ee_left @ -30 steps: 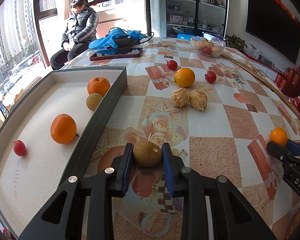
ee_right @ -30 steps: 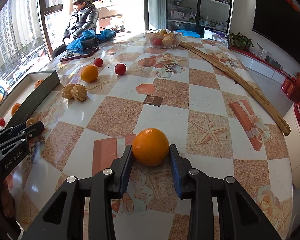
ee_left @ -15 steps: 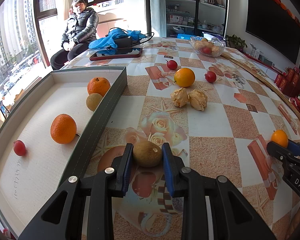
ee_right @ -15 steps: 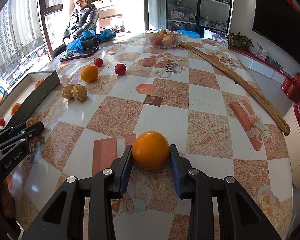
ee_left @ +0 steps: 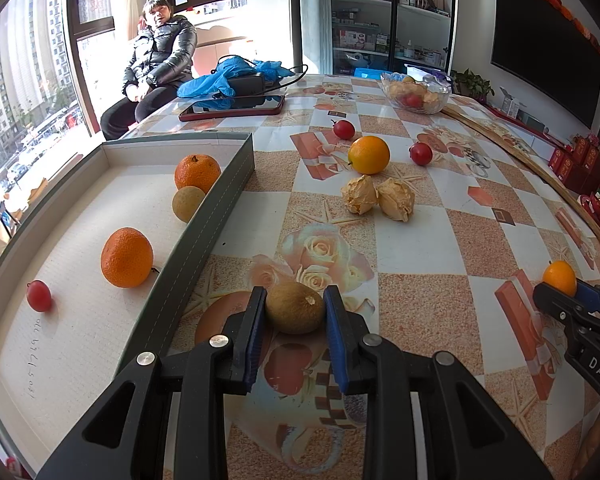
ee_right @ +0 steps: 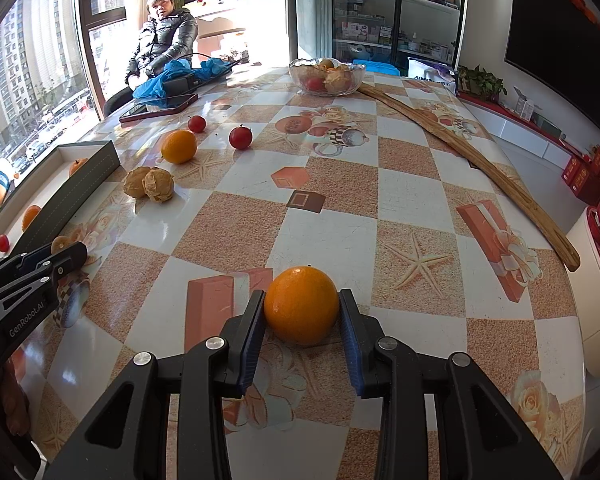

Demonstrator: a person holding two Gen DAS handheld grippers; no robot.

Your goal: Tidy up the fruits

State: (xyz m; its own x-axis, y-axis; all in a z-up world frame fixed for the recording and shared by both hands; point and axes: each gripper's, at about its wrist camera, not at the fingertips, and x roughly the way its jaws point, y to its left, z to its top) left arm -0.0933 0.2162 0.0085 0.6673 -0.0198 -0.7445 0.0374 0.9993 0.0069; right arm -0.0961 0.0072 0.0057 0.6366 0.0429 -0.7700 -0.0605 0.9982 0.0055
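No change is noted against the earlier frames: both grippers and all fruit are found where they were.

The table, covered in a checked cloth, is seen across both views. The tray is recorded at 9 o'clock in the left wrist view, with two mandarins, one tan round fruit and one small red fruit lying inside.

A glass bowl of fruit is noted at 12 o'clock in the right wrist view.

The right gripper is clamped on an orange, which rests on the cloth.

The left gripper is clamped on a brown fruit, just beside the tray's outer wall.

A second orange, two papery husked fruits and two small red fruits are left loose at 12 o'clock.
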